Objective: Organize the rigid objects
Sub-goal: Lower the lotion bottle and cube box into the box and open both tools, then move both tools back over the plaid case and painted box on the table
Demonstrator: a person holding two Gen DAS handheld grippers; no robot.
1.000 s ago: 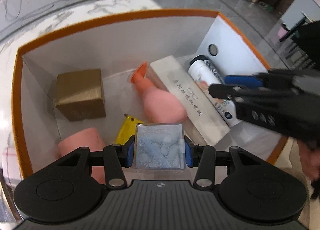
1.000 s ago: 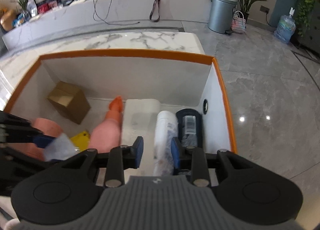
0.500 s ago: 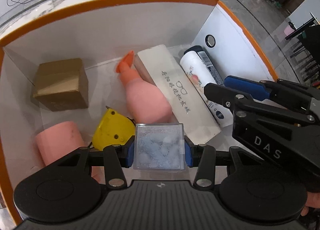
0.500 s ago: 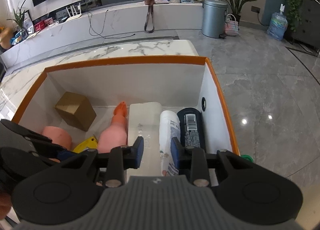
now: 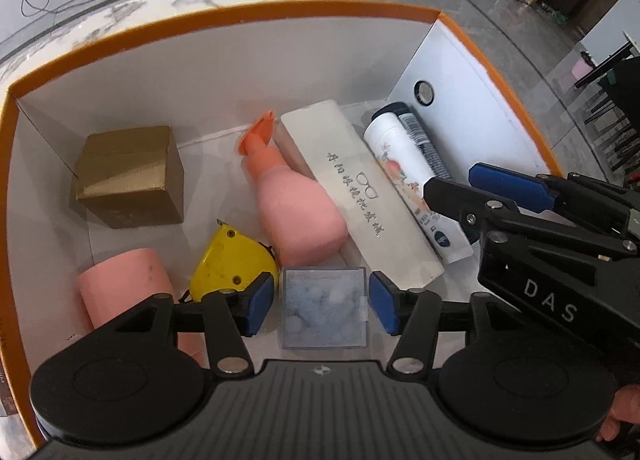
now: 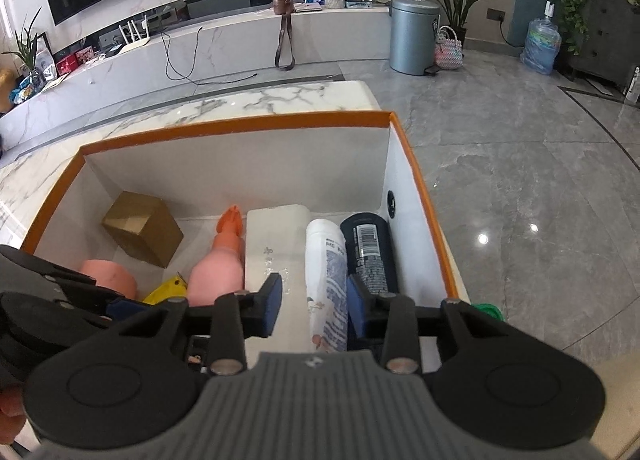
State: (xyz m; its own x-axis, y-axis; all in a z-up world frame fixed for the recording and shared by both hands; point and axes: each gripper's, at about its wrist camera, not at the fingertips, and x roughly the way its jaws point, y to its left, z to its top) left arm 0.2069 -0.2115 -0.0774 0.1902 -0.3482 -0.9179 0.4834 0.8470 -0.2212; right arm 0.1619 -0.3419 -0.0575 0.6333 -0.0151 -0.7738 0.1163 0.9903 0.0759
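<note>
A clear plastic box of pale blue balls (image 5: 323, 306) lies on the floor of the orange-rimmed white box (image 5: 240, 12), near its front wall. My left gripper (image 5: 322, 308) straddles it, its jaws are opening, and both blue pads stand clear of the box's sides. My right gripper (image 6: 314, 306) hangs over the right end of the white box (image 6: 240, 126). Its jaws are opening too, with nothing between them; a white bottle (image 6: 326, 260) lies below. In the left wrist view the right gripper (image 5: 450, 178) reaches in from the right.
Inside the box lie a gold carton (image 5: 128, 176), a pink spray bottle (image 5: 296, 212), a long white case (image 5: 360, 196), a dark bottle (image 6: 368, 252), a yellow tape measure (image 5: 228, 260) and a pink cylinder (image 5: 124, 292). Marble tabletop (image 6: 240, 104) lies behind, grey floor to the right.
The left jaws have spread off the clear box, which now rests on the box floor. The right jaws have widened a little.
</note>
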